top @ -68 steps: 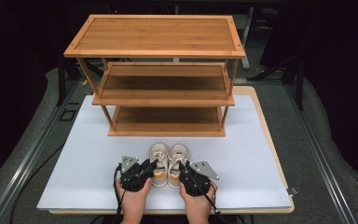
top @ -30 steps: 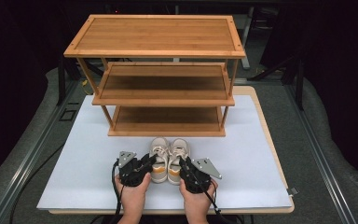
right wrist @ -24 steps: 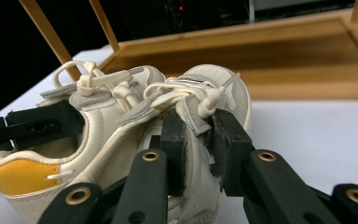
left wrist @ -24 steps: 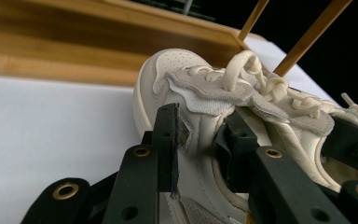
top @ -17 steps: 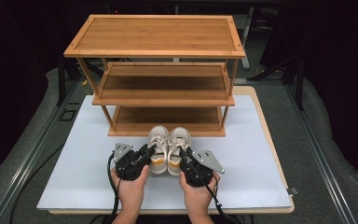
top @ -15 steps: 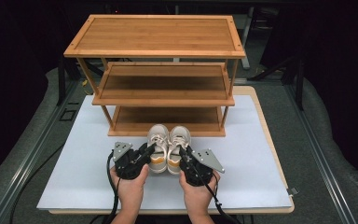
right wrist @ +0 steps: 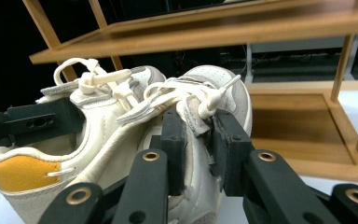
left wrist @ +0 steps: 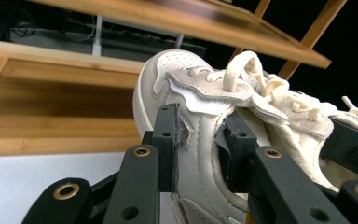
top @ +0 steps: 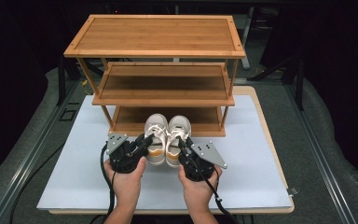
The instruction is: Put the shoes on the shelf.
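Observation:
A pair of cream sneakers with orange heel patches is held side by side in front of the wooden shoe rack [top: 158,84]. My left gripper [top: 143,141] is shut on the outer side wall of the left sneaker [top: 156,133], one jaw outside and one inside the opening. In the left gripper view the jaws of this gripper [left wrist: 200,149] pinch that sneaker [left wrist: 168,84]. My right gripper [top: 182,144] is shut on the side wall of the right sneaker [top: 178,133]. The right gripper view has this gripper [right wrist: 198,149] clamping its sneaker [right wrist: 219,79], with the left sneaker [right wrist: 98,112] beside it.
The rack has three bamboo shelves: top [top: 156,35], middle [top: 163,86] and bottom [top: 130,119], all bare. It stands at the back of a white mat [top: 74,168] on the table. Dark floor and metal rails [top: 28,149] flank the table.
Both hands have lifted the sneakers off the mat together. The pair now hangs higher and closer to the rack's bottom shelf. Both grips are unchanged.

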Demonstrator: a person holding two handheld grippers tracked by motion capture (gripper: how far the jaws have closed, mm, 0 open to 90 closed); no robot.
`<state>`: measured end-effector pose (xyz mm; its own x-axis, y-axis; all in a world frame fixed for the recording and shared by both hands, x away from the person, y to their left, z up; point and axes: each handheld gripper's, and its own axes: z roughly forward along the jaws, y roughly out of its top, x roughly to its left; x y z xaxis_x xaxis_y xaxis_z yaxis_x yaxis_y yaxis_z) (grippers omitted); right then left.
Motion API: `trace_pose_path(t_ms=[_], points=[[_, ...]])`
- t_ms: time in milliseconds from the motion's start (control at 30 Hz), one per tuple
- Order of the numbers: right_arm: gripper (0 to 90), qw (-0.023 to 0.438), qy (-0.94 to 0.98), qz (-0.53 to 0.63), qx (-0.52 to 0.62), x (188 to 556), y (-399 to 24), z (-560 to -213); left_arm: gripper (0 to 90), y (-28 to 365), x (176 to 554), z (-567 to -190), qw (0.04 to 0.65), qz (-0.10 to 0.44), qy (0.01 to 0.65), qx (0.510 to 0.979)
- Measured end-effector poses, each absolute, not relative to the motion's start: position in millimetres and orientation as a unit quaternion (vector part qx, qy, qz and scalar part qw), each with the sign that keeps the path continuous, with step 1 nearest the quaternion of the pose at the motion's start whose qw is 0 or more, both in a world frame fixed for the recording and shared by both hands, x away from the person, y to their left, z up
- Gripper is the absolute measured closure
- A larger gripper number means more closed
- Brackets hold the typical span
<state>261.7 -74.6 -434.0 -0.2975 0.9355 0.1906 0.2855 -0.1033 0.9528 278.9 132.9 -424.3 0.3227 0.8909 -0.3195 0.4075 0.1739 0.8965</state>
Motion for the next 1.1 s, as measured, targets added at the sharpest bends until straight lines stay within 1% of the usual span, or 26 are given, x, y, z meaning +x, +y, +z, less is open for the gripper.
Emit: trace_pose_path(t_ms=[167,667,1100], points=[[75.7,0.31,0.595,0.545,0.503,262,-73,-421,71.3,134,280,-411,0.551,0.229,0.531,0.602],[75.9,0.325,0.59,0.551,0.493,271,-75,-398,71.3,132,290,-388,0.556,0.235,0.522,0.602],[75.8,0.326,0.586,0.553,0.493,289,-70,-386,71.5,136,308,-378,0.563,0.235,0.529,0.59]])
